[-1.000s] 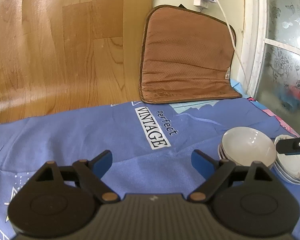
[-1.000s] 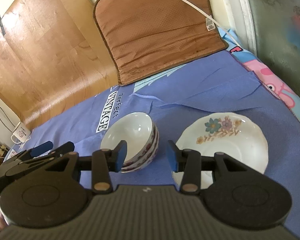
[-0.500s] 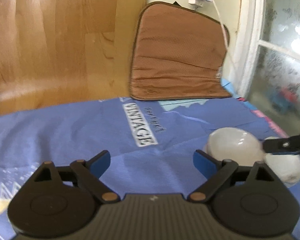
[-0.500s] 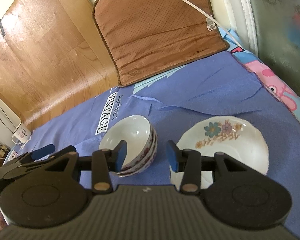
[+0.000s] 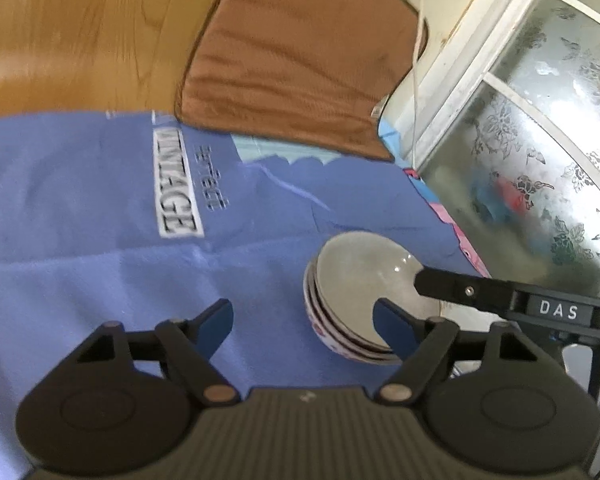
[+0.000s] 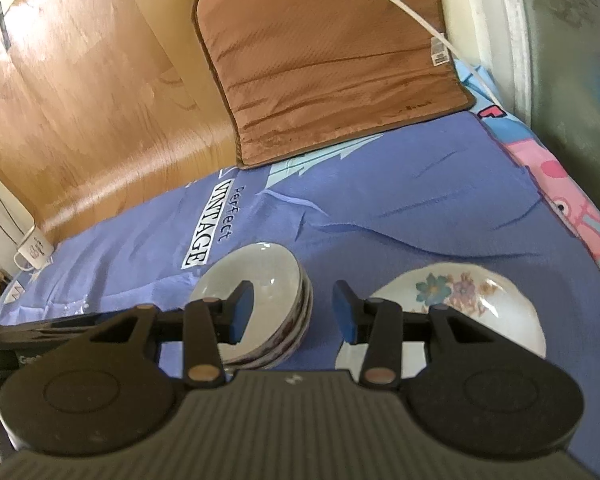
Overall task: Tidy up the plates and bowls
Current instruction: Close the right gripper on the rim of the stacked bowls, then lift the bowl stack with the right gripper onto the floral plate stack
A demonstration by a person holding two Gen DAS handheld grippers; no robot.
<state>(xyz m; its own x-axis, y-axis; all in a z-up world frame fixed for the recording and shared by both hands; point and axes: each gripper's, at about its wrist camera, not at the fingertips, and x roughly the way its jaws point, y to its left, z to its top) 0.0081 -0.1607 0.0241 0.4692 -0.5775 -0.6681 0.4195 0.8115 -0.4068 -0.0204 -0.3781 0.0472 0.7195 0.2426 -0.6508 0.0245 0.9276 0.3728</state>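
A stack of white bowls (image 5: pixel 356 276) with patterned sides stands on the blue cloth (image 5: pixel 100 200). My left gripper (image 5: pixel 306 322) is just left of the stack. Its jaws are closing, its right fingertip (image 5: pixel 392 328) is in front of the bowls, and the pads touch nothing. A white plate with flowers (image 6: pixel 464 300) lies right of the bowls (image 6: pixel 260 276). My right gripper (image 6: pixel 293 314) hangs open over the stack's right rim, left fingertip (image 6: pixel 240 308) above the top bowl's hollow, right one outside the wall. Its finger (image 5: pixel 460 286) also shows reaching over the bowl.
A brown cushion mat (image 6: pixel 332 64) lies at the cloth's far edge, a white cable (image 6: pixel 404 4) running across it. A white mug (image 6: pixel 32 248) stands at the cloth's far left. A frosted glass door (image 5: pixel 540 140) borders the right side. Wooden boards (image 6: pixel 80 92) lie behind.
The left gripper has swung right and drawn close to the bowl stack, and its jaws have narrowed. The right gripper has edged slightly nearer the bowls, its opening unchanged.
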